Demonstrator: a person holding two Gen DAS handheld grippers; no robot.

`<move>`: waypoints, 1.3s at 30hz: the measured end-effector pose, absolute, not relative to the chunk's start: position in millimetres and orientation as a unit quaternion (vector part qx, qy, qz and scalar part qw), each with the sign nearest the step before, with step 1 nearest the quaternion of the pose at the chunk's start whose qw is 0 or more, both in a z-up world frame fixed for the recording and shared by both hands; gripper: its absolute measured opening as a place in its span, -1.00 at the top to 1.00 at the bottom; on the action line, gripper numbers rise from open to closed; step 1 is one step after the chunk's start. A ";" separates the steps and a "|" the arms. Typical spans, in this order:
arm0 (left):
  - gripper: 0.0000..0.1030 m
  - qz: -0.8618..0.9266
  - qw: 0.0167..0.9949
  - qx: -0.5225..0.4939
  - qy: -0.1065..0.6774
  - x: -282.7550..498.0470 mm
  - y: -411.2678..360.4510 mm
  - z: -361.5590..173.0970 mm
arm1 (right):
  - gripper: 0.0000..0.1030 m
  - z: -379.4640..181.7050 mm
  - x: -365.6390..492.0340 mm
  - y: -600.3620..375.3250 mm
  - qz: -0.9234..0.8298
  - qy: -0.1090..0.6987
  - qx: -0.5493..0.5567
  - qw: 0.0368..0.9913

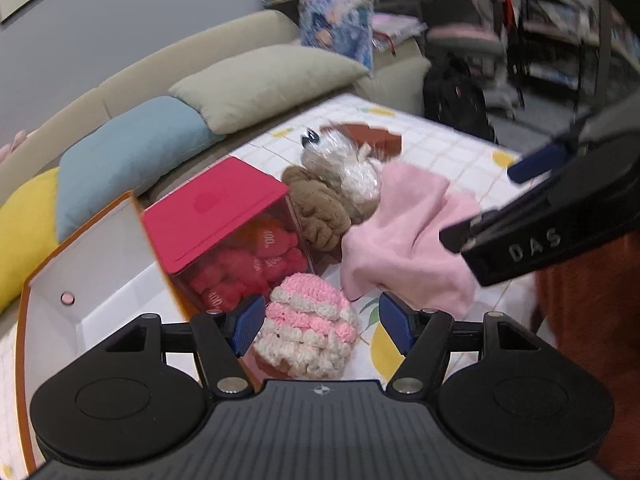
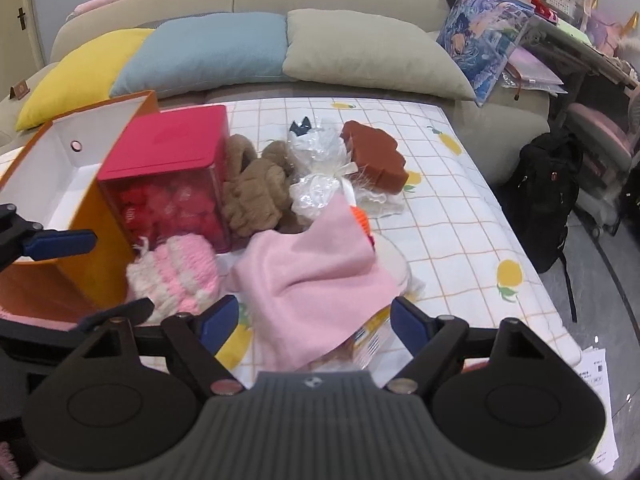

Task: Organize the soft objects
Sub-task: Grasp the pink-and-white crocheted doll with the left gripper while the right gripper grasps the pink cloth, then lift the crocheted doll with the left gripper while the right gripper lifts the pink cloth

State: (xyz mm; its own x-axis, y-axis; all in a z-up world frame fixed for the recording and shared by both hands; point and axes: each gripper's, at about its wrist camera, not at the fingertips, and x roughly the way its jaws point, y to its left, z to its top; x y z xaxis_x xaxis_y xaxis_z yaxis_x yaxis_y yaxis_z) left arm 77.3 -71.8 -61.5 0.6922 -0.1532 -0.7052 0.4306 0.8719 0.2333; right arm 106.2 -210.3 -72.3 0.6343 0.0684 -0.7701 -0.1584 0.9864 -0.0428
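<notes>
A pink-and-white knitted hat lies on the lemon-print sheet, between the fingers of my left gripper. That gripper is open, its left pad close beside the hat and its right pad apart from it. A pink cloth is draped over other items in front of my right gripper, which is open with the cloth's near edge between its pads. A brown plush and a cellophane-wrapped bundle lie behind. In the left wrist view the cloth sits under the right gripper's blue pad.
An orange box with a white inside stands open at the left. A red box with a clear side full of red plush pieces stands beside it. Pillows line the sofa behind. A black backpack stands on the floor at right.
</notes>
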 end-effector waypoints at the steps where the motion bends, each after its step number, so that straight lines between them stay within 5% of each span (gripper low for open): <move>1: -0.51 -0.164 0.894 0.210 0.361 80.3 -76.0 -66.2 | -0.55 -75.7 109.5 -212.0 0.060 0.426 -0.054 0.901; 5: -0.51 -0.162 0.877 0.258 0.371 90.3 -88.5 -84.4 | -0.39 -87.1 120.6 -226.3 0.056 0.453 -0.010 0.890; 25: -0.60 -0.131 0.845 0.304 0.419 131.9 -103.3 -145.8 | -0.28 -102.8 141.7 -238.7 0.053 0.450 0.057 0.890; 33: 0.04 -0.126 0.855 0.285 0.416 129.9 -99.1 -145.3 | -0.09 -107.7 145.2 -244.3 0.038 0.462 0.074 0.883; 39: 0.37 -0.119 0.877 0.237 0.399 121.4 -92.0 -130.2 | 0.48 -117.9 153.1 -253.4 0.022 0.478 0.106 0.872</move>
